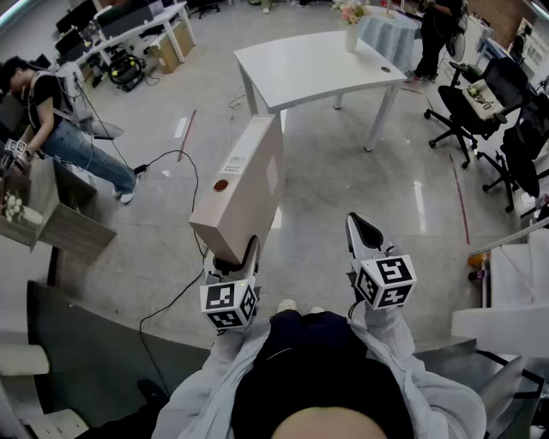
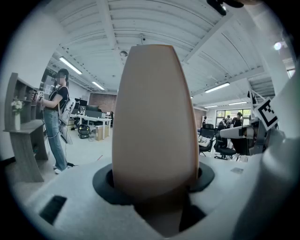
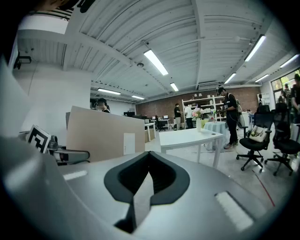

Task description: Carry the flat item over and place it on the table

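A flat tan cardboard box (image 1: 243, 187) stands on edge in the air, its near end clamped in my left gripper (image 1: 236, 257). In the left gripper view the box (image 2: 154, 117) fills the middle, wedged between the jaws. My right gripper (image 1: 364, 233) is shut and empty, held beside the box at the right; from the right gripper view the box's broad side (image 3: 101, 136) shows at the left. The white table (image 1: 317, 64) stands ahead across the grey floor, also the white table (image 3: 190, 137) in the right gripper view.
A vase of flowers (image 1: 351, 26) sits at the table's far edge. Black office chairs (image 1: 476, 107) stand at the right. A seated person (image 1: 51, 129) and a grey shelf (image 1: 51, 210) are at the left. A black cable (image 1: 184, 171) runs over the floor.
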### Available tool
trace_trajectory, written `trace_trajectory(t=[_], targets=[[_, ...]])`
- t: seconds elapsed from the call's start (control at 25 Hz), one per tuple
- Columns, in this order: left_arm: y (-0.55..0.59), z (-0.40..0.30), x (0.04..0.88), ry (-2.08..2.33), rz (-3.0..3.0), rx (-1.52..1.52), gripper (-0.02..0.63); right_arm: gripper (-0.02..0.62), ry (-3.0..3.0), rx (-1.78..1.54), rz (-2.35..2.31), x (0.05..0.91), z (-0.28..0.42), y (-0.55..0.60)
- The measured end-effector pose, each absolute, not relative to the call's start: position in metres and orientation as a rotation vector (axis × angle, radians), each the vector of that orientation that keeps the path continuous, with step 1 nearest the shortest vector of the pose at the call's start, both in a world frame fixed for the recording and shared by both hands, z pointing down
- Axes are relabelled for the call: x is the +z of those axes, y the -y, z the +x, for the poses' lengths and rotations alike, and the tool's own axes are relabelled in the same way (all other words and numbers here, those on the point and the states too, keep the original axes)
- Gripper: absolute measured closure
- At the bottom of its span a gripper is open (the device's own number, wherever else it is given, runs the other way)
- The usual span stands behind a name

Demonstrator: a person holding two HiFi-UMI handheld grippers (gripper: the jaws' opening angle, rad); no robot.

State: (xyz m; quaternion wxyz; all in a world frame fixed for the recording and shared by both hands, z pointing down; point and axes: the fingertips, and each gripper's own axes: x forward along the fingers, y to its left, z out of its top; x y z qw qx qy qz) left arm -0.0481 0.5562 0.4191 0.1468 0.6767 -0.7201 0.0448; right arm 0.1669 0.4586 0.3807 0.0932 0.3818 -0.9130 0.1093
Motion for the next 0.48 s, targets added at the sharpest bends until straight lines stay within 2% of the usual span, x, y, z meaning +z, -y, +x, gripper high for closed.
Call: trace_trajectory(t=[0.48], targets=[[-0.547,-0.064,0.426,2.008,1.983,0.102,0.334,0.583,2.671,0.372,1.231,0.39,0.158,-0.454]])
